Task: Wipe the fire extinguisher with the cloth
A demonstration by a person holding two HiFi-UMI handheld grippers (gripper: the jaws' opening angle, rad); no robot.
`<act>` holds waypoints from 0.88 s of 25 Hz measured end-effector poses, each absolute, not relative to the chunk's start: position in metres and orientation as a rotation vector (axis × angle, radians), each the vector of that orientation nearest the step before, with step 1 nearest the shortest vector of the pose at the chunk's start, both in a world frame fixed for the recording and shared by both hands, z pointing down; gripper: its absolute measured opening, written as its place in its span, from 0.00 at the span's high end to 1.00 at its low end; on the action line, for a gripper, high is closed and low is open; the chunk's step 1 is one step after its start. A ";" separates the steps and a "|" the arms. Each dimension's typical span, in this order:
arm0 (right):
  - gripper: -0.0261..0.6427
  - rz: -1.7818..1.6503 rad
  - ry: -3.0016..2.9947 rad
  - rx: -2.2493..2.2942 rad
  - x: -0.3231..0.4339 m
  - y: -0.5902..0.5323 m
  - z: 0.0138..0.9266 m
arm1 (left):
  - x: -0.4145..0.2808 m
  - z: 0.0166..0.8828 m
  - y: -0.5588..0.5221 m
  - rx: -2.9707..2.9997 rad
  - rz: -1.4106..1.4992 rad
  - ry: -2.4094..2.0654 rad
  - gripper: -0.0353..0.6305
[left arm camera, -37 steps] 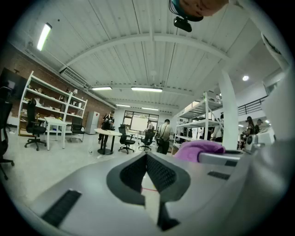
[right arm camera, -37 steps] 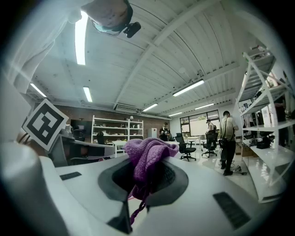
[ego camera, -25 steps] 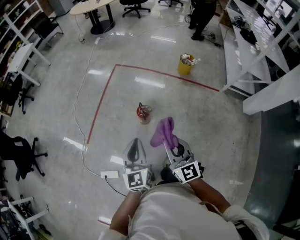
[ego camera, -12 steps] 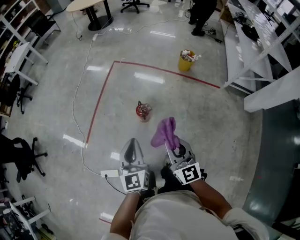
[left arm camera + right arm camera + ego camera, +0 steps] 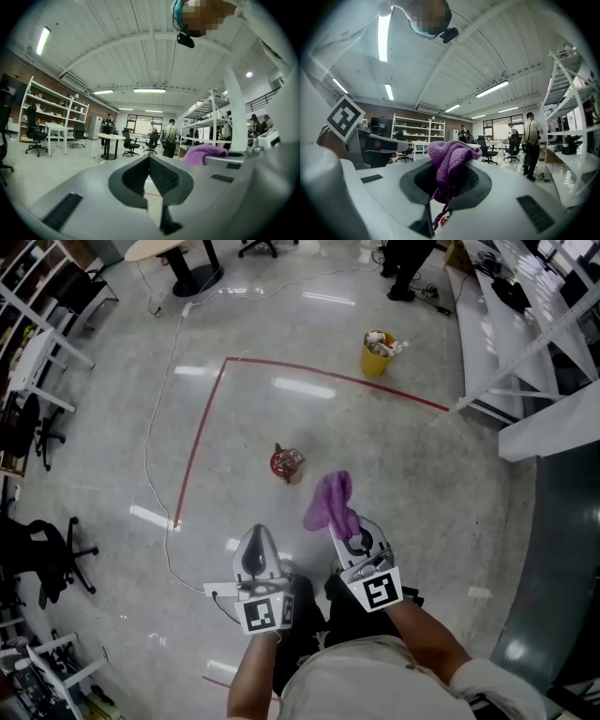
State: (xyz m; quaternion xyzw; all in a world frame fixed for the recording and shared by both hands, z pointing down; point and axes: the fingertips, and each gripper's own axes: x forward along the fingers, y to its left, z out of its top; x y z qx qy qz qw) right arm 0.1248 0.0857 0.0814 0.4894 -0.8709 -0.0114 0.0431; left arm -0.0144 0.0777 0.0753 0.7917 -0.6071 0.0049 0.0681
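A small red fire extinguisher [image 5: 285, 464] stands on the grey floor, inside a red tape outline. A purple cloth [image 5: 330, 504] bunches up from my right gripper [image 5: 344, 529], which is shut on it just short of and right of the extinguisher. In the right gripper view the cloth [image 5: 449, 161] fills the jaws, and a bit of the red extinguisher [image 5: 443, 218] shows through the gap below. My left gripper [image 5: 258, 532] is beside it, shut with nothing in it; its jaws meet at the tip [image 5: 149, 160]. The cloth [image 5: 205, 152] shows at the right of the left gripper view.
A yellow bin [image 5: 377, 352] stands beyond the red tape line [image 5: 199, 432]. A white cable [image 5: 165, 399] runs to a power strip [image 5: 217, 589] by my left side. Office chairs [image 5: 42, 559] are at the left, white shelving [image 5: 525, 324] at the right. People stand far off [image 5: 169, 137].
Both grippers have drawn back a little toward my body, the left one more. The cloth stays held in the right gripper. The extinguisher has not moved.
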 end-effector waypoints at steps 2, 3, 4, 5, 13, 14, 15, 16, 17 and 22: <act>0.89 -0.016 -2.656 1.512 0.123 0.075 0.088 | -0.017 0.075 0.067 2.423 0.000 -1.829 0.94; 0.89 -0.015 -2.649 1.520 0.120 0.069 0.090 | -0.021 0.076 0.060 2.443 -0.002 -1.830 0.94; 0.89 -0.023 -2.644 1.527 0.115 0.062 0.092 | -0.026 0.078 0.053 2.455 0.008 -1.828 0.94; 0.89 -0.034 -2.639 1.534 0.111 0.055 0.095 | -0.031 0.083 0.047 2.458 0.030 -1.821 0.94; 0.89 -0.058 -2.564 1.657 0.086 -0.005 0.120 | -0.065 0.120 -0.012 2.428 0.016 -1.741 0.94; 0.89 -0.062 -2.558 1.661 0.084 -0.011 0.126 | -0.065 0.125 -0.017 2.435 0.019 -1.735 0.94; 0.89 -0.061 -2.553 1.666 0.085 -0.017 0.134 | -0.063 0.130 -0.022 2.445 0.021 -1.733 0.94; 0.89 -0.060 -2.550 1.672 0.087 -0.021 0.143 | -0.061 0.137 -0.026 2.454 0.024 -1.731 0.94; 0.89 -0.062 -2.547 1.676 0.088 -0.025 0.153 | -0.059 0.146 -0.029 2.459 0.029 -1.726 0.94; 0.89 -0.116 -2.570 1.652 0.078 -0.039 0.219 | -0.061 0.227 -0.038 2.468 0.016 -1.721 0.94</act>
